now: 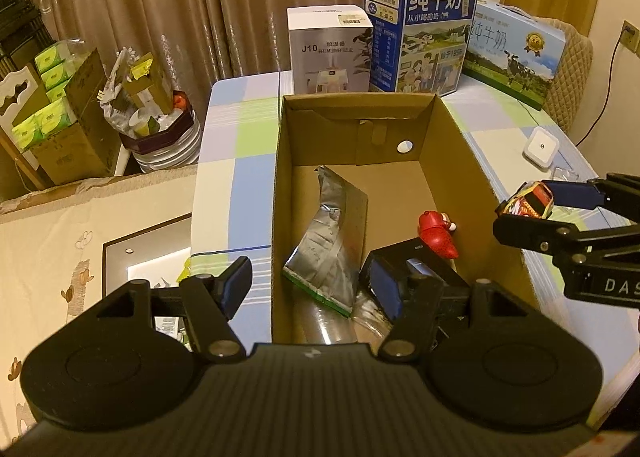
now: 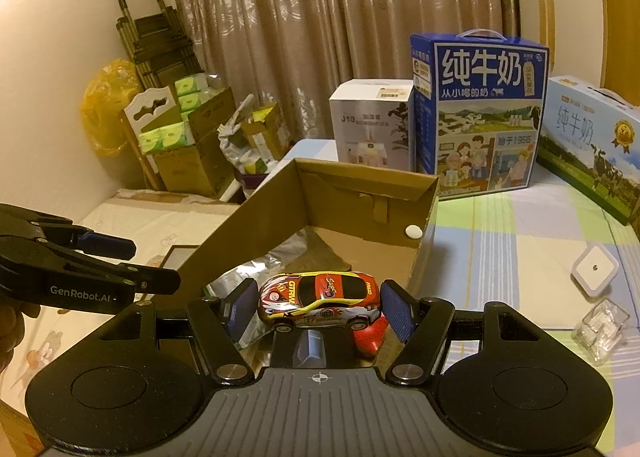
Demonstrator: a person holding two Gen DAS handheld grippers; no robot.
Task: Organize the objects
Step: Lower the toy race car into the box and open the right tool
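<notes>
Right gripper (image 2: pixel 318 307) around toy car (image 2: pixel 318 299) above cardboard box (image 2: pixel 420 253)

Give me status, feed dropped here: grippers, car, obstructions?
Right gripper shut on toy car, beside the cardboard box. Left gripper open, empty, over the near box wall. Nothing blocking.

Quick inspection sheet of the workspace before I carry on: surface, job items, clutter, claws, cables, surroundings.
Surface: table with checked cloth.
Job's things: open cardboard box holding a silver foil pouch, a red toy and a black box; toy car.
Clutter: humidifier box, two milk cartons, white square device, clear plastic case.
Claws: left claw open over the box; right claw shut on toy car.
Cables: a wall cable.
Surroundings: curtains, tissue packs, folded cart.
</notes>
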